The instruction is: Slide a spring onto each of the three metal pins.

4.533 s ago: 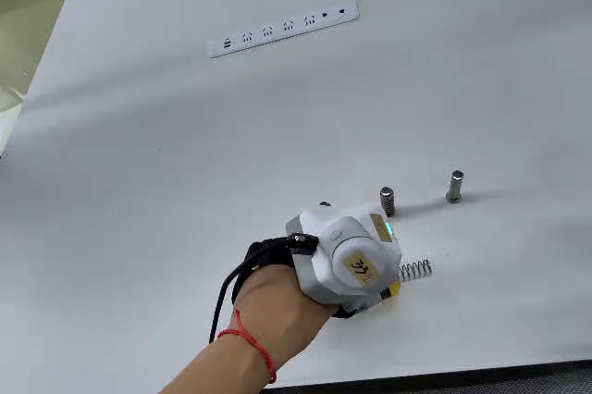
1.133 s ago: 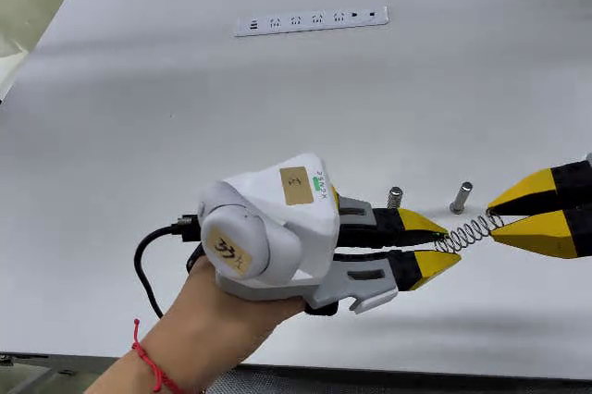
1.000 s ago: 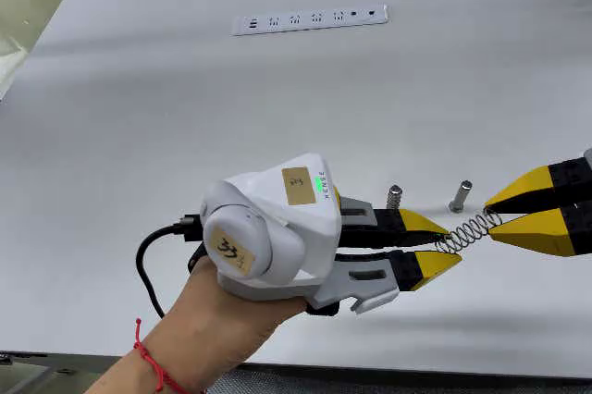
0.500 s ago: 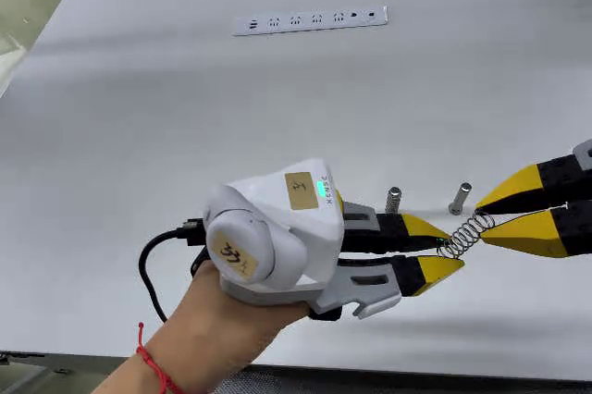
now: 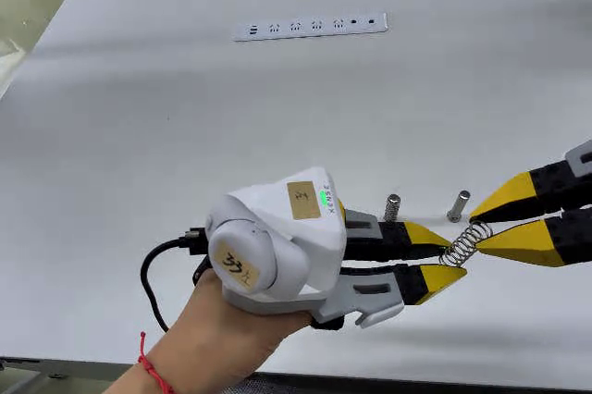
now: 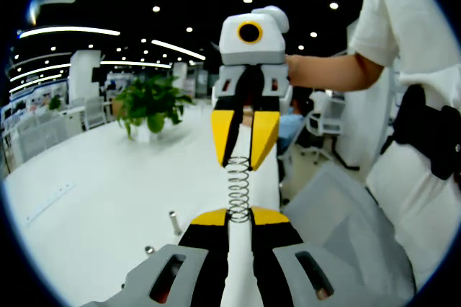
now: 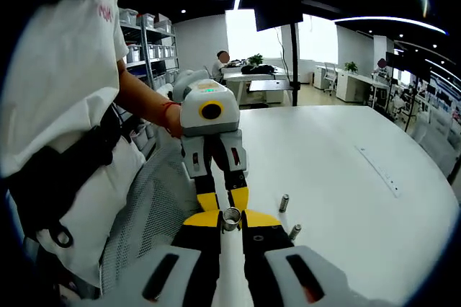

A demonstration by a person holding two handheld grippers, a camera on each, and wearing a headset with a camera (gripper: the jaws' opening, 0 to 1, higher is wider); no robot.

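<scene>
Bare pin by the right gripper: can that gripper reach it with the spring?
Probably yes: the bare pin stands close beside the right gripper, nothing between them. But the left gripper also holds the spring and would need to let go.

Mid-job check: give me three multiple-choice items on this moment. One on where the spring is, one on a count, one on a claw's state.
1. Where is the spring?
A. Inside a box
B. In the air between the left claw and the right claw
C. In a drawer

2. How many pins can be seen standing in the head view?
A. One
B. Two
C. Five

3. What state is the left claw in?
A. Wide open, holding nothing
B. Shut on a cable
C. Shut on the spring's end

Answers:
1 B: the coil runs from one claw's tips to the other's, above the table.
2 B: two pins stand just beyond the claws.
3 C: the left gripper view shows its jaws closed on the coil's near end.
</scene>
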